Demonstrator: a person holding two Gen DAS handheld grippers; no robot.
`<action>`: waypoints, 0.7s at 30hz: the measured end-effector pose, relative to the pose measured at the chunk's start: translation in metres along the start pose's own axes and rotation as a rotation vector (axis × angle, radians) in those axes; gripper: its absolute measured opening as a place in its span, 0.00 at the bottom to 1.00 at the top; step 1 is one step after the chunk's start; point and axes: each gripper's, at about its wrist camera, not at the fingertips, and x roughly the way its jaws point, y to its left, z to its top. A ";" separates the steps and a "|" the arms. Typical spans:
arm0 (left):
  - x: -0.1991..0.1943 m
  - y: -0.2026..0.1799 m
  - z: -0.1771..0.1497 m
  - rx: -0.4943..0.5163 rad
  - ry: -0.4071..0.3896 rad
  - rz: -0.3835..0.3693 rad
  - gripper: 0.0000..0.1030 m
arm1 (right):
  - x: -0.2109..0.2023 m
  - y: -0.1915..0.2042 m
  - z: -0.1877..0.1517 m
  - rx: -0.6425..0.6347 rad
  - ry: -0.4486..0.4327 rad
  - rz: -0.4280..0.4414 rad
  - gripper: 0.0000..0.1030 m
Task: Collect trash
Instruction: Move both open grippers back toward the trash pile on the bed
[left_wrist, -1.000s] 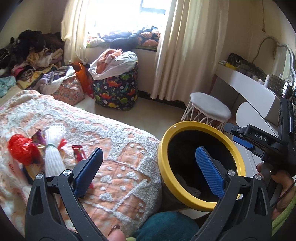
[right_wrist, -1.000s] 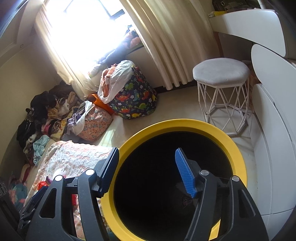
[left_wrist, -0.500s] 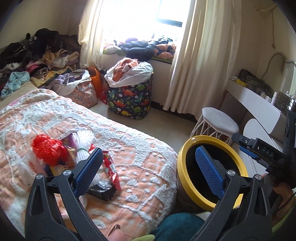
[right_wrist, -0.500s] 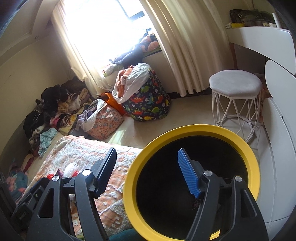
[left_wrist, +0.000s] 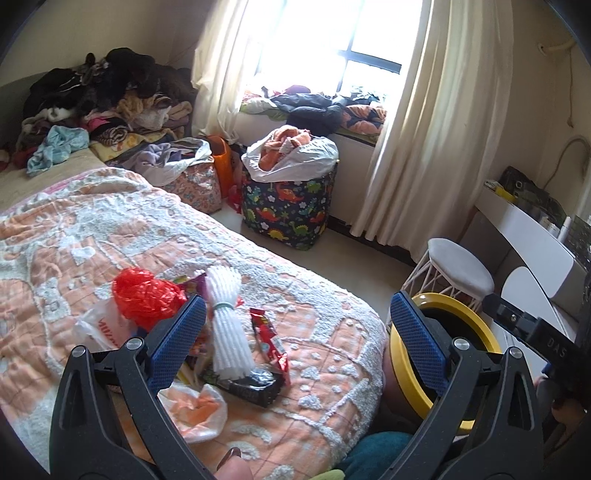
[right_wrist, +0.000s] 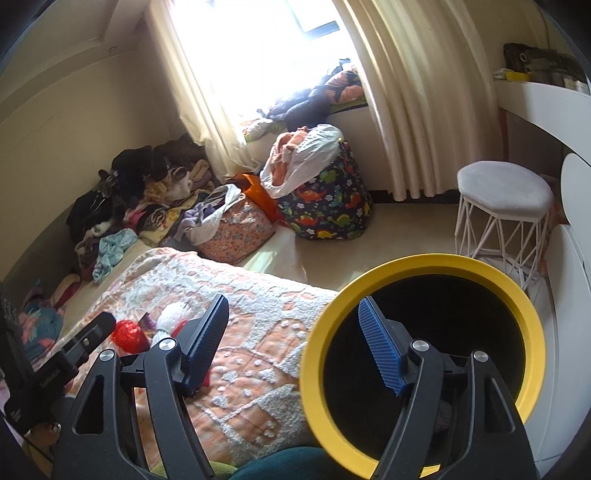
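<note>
Beside a yellow-rimmed bin, trash litters the orange bedspread; both tongs gape, empty.

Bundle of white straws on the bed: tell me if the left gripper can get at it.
Probably yes. The left gripper is open and empty, the bundle of white straws lies on top of the trash pile, nothing covering it.

At the lower right of the left wrist view we see a bin with a yellow rim and a black inside. The bedspread is peach with white tufted patterns. At its middle lie a red crinkled bag, a white bundle of straws, a red wrapper and a black packet. Above centre stands a dark basket printed with bright dinosaurs. The stool is white, the curtains cream. Both grippers have black arms and blue pads.
</note>
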 end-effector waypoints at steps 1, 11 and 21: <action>-0.001 0.003 0.000 -0.005 -0.002 0.004 0.89 | 0.000 0.004 0.000 -0.010 0.001 0.008 0.68; -0.001 0.043 0.002 -0.075 -0.003 0.069 0.89 | 0.010 0.047 -0.011 -0.093 0.049 0.076 0.69; 0.001 0.090 0.003 -0.175 0.003 0.106 0.89 | 0.028 0.097 -0.028 -0.183 0.120 0.151 0.69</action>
